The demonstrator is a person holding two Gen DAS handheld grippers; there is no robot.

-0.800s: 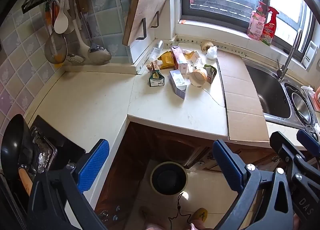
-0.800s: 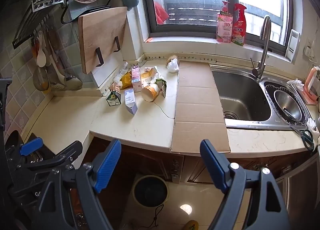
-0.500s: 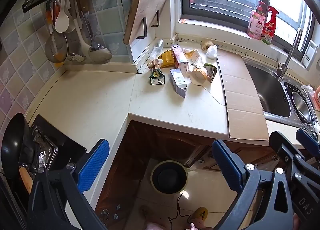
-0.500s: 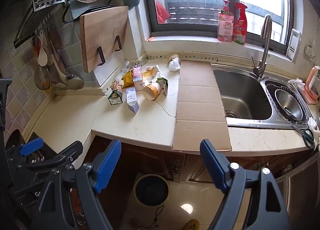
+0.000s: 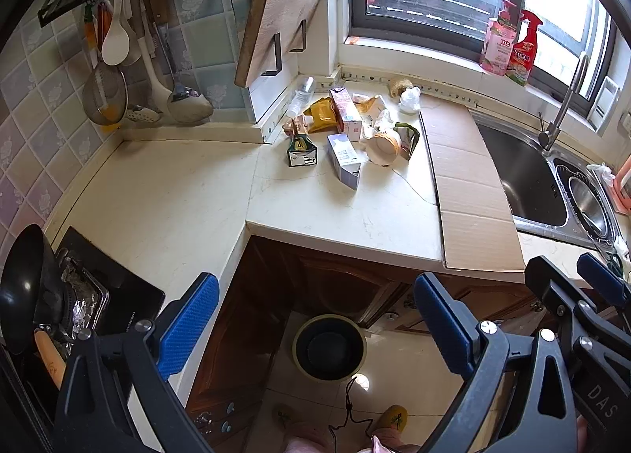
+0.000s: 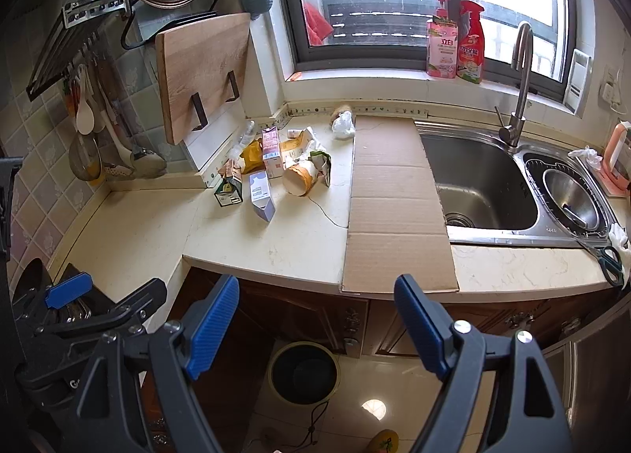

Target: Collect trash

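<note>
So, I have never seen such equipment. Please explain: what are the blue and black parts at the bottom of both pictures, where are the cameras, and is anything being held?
There is no robot here. A person carries a hand-held clamp in each hand, and each clamp has a wide-angle camera looking forward along its two blue-padded fingers. One picture comes from the left gripper, the other from the right gripper. Both are open and hold nothing.

They look down at a kitchen counter. On it lies a pile of trash: cartons, a tipped paper cup, wrappers and a clear bottle. A flattened cardboard sheet lies beside the sink. On the floor below stands a round trash bin, probably where the trash will go.
</note>
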